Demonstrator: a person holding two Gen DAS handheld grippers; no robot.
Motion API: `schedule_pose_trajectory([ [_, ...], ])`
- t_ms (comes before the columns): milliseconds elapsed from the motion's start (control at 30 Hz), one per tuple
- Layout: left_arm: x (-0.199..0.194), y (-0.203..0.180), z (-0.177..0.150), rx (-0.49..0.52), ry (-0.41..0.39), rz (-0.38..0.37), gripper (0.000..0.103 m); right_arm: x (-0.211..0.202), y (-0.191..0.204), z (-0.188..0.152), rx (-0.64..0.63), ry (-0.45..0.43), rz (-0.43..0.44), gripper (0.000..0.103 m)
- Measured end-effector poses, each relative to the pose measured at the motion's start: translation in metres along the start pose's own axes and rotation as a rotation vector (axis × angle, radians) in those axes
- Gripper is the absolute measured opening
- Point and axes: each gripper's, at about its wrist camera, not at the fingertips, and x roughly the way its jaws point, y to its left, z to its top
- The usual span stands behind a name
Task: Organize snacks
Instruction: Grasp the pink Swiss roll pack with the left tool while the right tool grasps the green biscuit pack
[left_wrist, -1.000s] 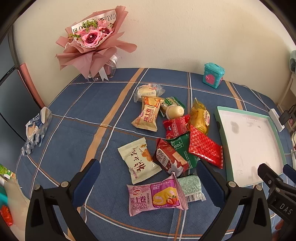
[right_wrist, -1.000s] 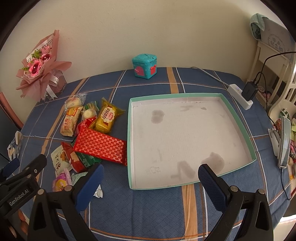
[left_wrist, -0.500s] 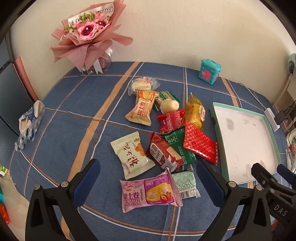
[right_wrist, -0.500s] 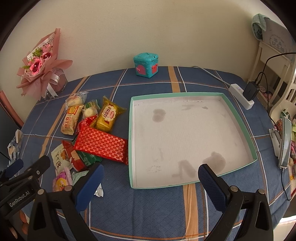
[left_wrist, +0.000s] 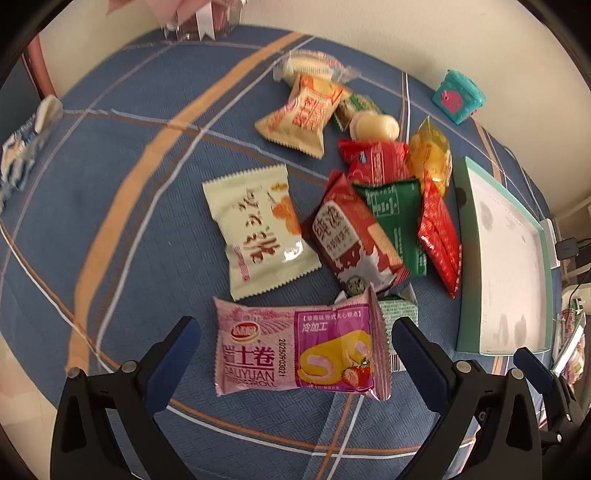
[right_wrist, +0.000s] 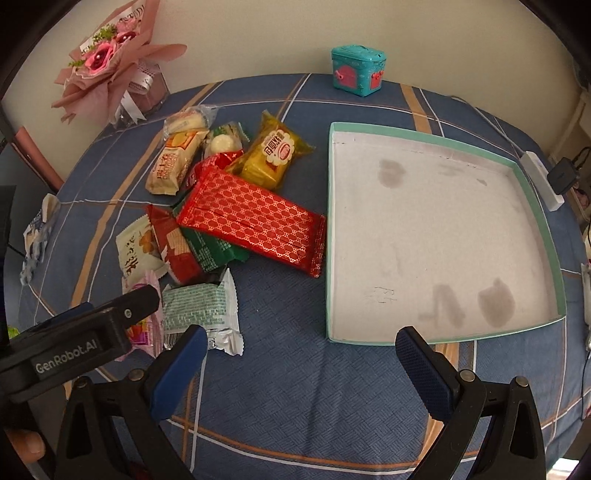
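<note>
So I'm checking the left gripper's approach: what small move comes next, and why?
Probably ease the left gripper down and shut it on the pink Swiss roll packet: its open fingers already straddle that packet, and the tray holds no snacks yet.

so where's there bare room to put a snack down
The tray floor is entirely bare. Tablecloth is open between the tray's near rim and the right tool. It is crowded left of the tray, around the red packet.

Tray (right_wrist: 436, 236) floor free; snack pile (right_wrist: 236, 206) crowds left.
</note>
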Motion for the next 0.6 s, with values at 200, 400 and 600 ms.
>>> schedule_pose_trajectory([
  [200, 0.005, 0.005, -0.005, -0.027, 0.016, -0.019, 0.094, 0.003, 0.001, -0.002, -0.008, 0.017, -0.006, 0.103],
  [400, -0.005, 0.007, -0.011, -0.030, 0.009, -0.029, 0.085, 0.004, 0.003, -0.001, -0.017, 0.021, -0.015, 0.103],
  [600, -0.011, 0.011, -0.010, -0.026, 0.000, -0.025, 0.076, 0.006, 0.005, -0.001, -0.028, 0.023, -0.022, 0.103],
])
